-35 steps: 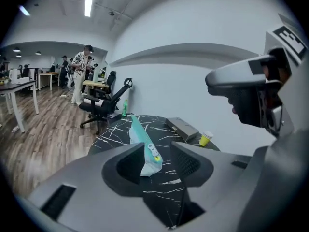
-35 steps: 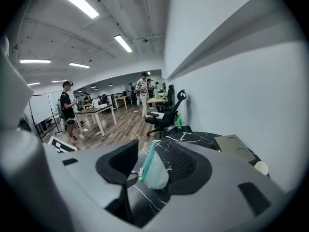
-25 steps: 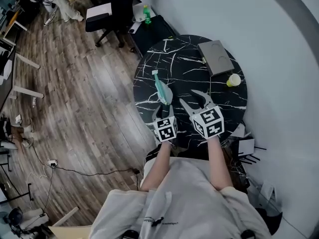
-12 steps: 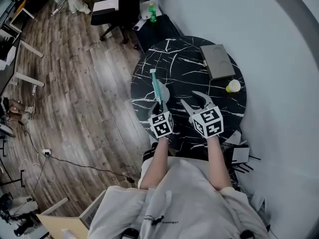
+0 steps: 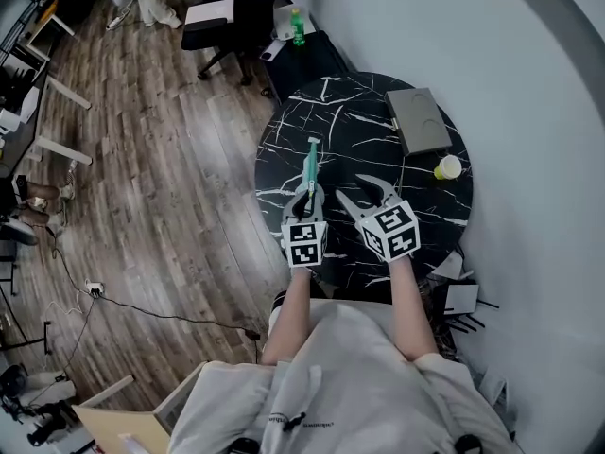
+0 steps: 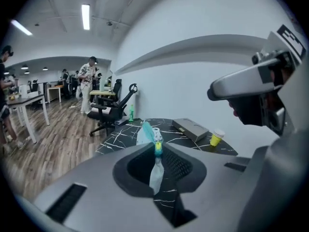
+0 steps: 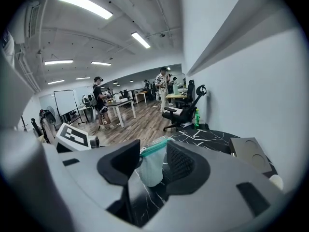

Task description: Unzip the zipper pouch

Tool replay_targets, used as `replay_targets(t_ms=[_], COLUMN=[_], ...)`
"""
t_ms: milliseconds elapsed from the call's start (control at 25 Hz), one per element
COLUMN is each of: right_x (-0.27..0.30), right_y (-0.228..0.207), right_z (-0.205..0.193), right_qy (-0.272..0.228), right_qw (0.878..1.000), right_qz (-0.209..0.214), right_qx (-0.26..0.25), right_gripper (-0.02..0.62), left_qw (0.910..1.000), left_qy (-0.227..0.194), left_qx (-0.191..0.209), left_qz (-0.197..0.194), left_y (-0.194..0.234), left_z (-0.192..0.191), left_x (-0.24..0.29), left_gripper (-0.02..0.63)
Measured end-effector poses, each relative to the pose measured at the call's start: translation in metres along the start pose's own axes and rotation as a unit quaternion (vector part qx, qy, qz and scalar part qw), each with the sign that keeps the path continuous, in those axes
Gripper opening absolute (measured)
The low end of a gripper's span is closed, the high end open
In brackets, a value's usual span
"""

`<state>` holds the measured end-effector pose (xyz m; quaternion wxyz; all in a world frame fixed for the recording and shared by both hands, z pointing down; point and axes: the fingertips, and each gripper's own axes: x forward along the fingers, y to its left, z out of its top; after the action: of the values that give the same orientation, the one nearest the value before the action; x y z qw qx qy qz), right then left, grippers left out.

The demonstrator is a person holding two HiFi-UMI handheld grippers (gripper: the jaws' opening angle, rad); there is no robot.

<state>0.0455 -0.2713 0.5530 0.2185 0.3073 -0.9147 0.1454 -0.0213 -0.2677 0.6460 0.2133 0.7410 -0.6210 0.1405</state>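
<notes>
Plainly, the left tongs [image 5: 304,204] [image 6: 158,146] are clamped on the zipper pouch [image 5: 310,164] [image 6: 155,170]: their jaws have just been closing, and the left gripper view shows them nearly together with the pouch's pale cloth pinched between the pads. The right tongs [image 5: 352,187] [image 7: 153,149] stand wide apart. Their jaws have just been closing a little, yet they press on nothing. In the right gripper view the pouch [image 7: 149,170] shows through the gap, while in the head view it sits off at about 9 o'clock from those tips, near but not touching. In the head view the right tongs lie at roughly 3 o'clock of the left tongs, both over the 6 o'clock side of the round black marbled desk [image 5: 350,130]. From the left tongs the pouch runs straight toward 12 o'clock, seen edge-on as a narrow teal strip. Closer in, it has a whitish, slightly see-through body, and a teal zipper band runs along one edge. A small yellow piece sits on that band just at the left jaws' tips; whether it is the slider I cannot tell. Part of the pouch hangs below the pinch and part rises beyond the jaws — the cloth there looks soft and creased.
</notes>
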Motion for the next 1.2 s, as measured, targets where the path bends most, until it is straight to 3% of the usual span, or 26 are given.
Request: replay_targets(t_ms=[240,440,680,880,1040,1200], right_x=[0.009,0.014,0.024,0.034,0.042,0.051], right_y=[0.014,0.023,0.023,0.031,0.029,0.031], right_z=[-0.004,0.003,0.010,0.012,0.009,0.008], right_qy=[-0.014,-0.040,-0.055,-0.064,-0.065,-0.055], right_qw=[0.999,0.996,0.995,0.992,0.992,0.993], right_qz=[0.047,0.071,0.063,0.075,0.064,0.068], right_qx=[0.025,0.044,0.057,0.078,0.084,0.083], right_gripper=[0.157,0.139,0.138,0.170,0.173,0.169], left_qw=[0.9935,0.9781,0.9465,0.9113,0.8915,0.8640], left_qy=[-0.011,-0.023,-0.031,-0.028,-0.028,-0.018], left_qx=[0.089,0.184,0.300,0.392,0.430,0.479], left_qz=[-0.069,-0.094,-0.116,-0.122,-0.140,-0.154], left_y=[-0.013,-0.016,-0.022,-0.017,-0.016,-0.016], left_z=[0.016,0.032,0.050,0.051,0.052,0.039], left_x=[-0.013,-0.023,-0.026,-0.029,-0.027,-0.025], left_gripper=[0.054,0.054,0.054,0.052,0.052,0.052])
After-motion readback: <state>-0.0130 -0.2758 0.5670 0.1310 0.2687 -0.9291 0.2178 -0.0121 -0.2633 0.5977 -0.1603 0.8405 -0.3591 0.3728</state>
